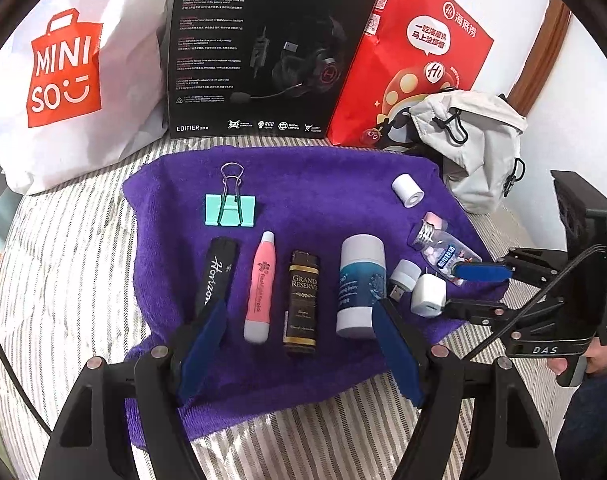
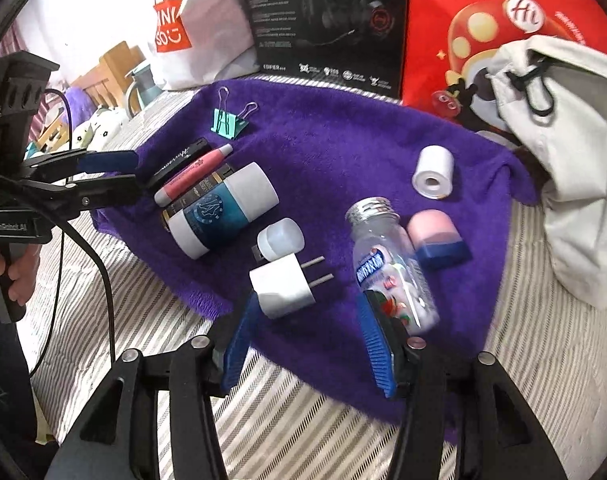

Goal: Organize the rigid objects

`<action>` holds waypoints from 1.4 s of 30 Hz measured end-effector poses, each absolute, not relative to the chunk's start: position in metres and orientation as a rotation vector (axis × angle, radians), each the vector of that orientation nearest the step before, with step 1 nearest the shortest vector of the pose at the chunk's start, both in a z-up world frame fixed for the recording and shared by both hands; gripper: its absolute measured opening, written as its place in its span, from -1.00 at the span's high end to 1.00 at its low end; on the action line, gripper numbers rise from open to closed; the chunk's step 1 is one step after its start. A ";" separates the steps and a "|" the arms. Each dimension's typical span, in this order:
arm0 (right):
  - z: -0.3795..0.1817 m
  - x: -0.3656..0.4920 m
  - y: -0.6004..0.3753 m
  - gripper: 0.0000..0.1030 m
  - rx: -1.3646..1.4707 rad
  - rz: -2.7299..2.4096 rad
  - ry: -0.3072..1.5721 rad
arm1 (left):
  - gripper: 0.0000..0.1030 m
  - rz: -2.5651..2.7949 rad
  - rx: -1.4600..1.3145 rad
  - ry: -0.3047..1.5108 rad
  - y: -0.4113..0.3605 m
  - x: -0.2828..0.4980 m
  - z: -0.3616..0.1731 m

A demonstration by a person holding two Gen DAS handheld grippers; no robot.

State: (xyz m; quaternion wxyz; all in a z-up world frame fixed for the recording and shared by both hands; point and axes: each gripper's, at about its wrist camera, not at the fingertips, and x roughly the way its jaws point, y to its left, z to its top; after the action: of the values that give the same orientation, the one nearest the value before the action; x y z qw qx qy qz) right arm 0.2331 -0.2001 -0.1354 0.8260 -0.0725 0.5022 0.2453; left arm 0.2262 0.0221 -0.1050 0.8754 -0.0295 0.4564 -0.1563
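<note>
The right gripper (image 2: 307, 340) is wide open and holds nothing. The white plug adapter (image 2: 283, 286) lies between its blue fingers (image 2: 237, 344), near the left one, and the clear candy bottle (image 2: 391, 272) lies against the right one. The left gripper (image 1: 299, 344) is also wide open and empty, just near of the row: black tube (image 1: 217, 272), pink pen (image 1: 259, 288), dark lighter (image 1: 301, 300) and white-blue stick (image 1: 359, 284) on the purple towel (image 1: 323, 176). Only the right view shows the adapter's two prongs; only the left view shows the whole green binder clip (image 1: 230, 210) flat.
</note>
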 end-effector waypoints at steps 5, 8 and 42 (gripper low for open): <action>-0.125 0.214 -0.210 -0.09 -0.139 0.499 1.048 | -0.42 -0.328 -0.057 0.942 0.020 0.214 -0.098; -0.119 0.200 -0.215 -0.22 -0.124 0.483 1.033 | -0.48 -0.325 -0.057 0.936 0.019 0.206 -0.094; -0.058 0.030 -0.239 -1.00 0.024 0.130 0.887 | -0.99 -0.067 -0.001 0.799 -0.037 0.014 -0.036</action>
State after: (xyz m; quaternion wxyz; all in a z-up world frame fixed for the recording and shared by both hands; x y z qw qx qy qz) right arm 0.0298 -0.2391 -0.0576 0.9011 0.0114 0.4289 0.0626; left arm 0.0144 -0.0367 -0.0363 0.9208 -0.0007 0.3887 -0.0327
